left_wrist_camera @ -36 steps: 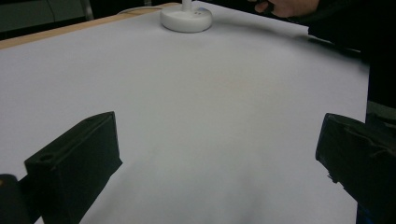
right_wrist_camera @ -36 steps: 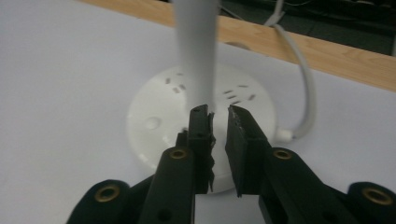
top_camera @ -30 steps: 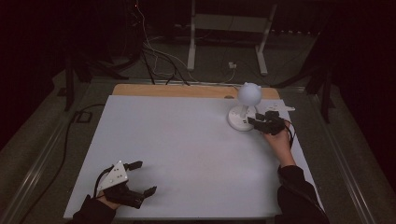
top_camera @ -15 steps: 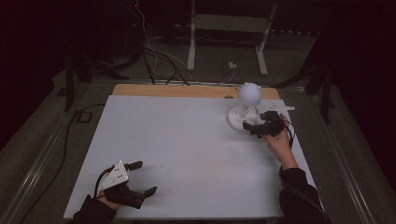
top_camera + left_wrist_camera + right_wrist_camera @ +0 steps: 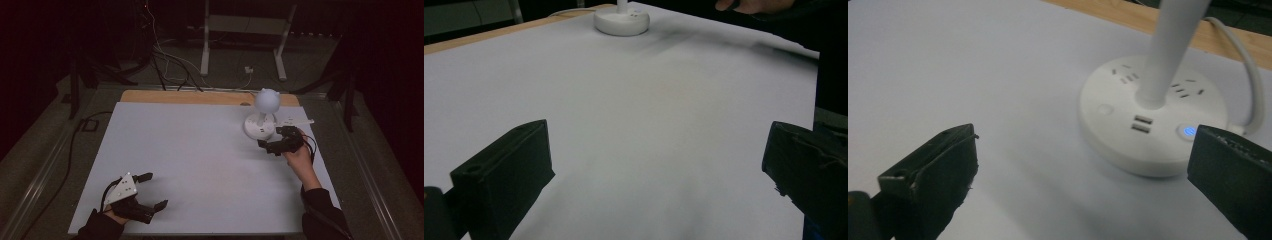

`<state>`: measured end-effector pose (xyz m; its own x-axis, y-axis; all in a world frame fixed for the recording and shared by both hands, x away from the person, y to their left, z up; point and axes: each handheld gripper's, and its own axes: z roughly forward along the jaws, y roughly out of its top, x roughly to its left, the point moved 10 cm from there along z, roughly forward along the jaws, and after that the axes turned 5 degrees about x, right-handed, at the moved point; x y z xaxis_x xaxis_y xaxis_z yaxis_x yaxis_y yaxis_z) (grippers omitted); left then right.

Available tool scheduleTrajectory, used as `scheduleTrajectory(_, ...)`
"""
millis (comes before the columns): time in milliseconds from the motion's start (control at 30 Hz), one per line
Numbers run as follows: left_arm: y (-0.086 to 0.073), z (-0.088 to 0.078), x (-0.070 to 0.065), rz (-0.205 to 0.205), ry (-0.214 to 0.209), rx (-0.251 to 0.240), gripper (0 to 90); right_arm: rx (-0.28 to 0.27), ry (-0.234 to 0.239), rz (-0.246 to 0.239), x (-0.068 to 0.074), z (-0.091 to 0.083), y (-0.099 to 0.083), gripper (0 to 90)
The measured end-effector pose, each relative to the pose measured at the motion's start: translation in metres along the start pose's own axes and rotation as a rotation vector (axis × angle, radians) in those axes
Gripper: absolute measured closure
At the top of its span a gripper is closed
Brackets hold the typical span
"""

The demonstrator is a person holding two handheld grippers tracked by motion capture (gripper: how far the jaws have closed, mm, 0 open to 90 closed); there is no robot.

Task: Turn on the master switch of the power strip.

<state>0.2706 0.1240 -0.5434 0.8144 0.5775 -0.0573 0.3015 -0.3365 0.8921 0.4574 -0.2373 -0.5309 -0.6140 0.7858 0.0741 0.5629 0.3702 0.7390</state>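
Desk lamp (image 5: 262, 116) at table's (image 5: 200, 150) far right edge, blue button light (image 5: 1189, 131) on. Right gripper (image 5: 272, 143) just beside base, jaws just opened wide, empty. Left gripper (image 5: 150, 192) open, idle. Switch press likely done.

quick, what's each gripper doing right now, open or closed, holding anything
Left gripper: open, holding nothing.
Right gripper: jaws just opened wide, empty, beside the lamp base.

Dark room, cables (image 5: 165, 55) on floor, metal stand (image 5: 242, 30) behind table (image 5: 190, 150)
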Motion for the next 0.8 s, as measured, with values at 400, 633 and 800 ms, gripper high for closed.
scheduleTrajectory(400, 0.001, -0.001, 0.000, 0.001, -0.003, -0.003, 0.3, -0.001, 0.042, -0.024, 0.029, -0.008, -0.019, 0.0)
scheduleTrajectory(633, 0.001, -0.001, 0.000, 0.000, -0.005, -0.005, 0.3, -0.004, 0.070, -0.049, 0.045, -0.014, -0.031, 0.0)
scheduleTrajectory(800, 0.001, -0.002, 0.000, -0.001, -0.006, -0.008, 0.3, -0.014, 0.075, -0.051, 0.054, -0.021, -0.039, 0.0)
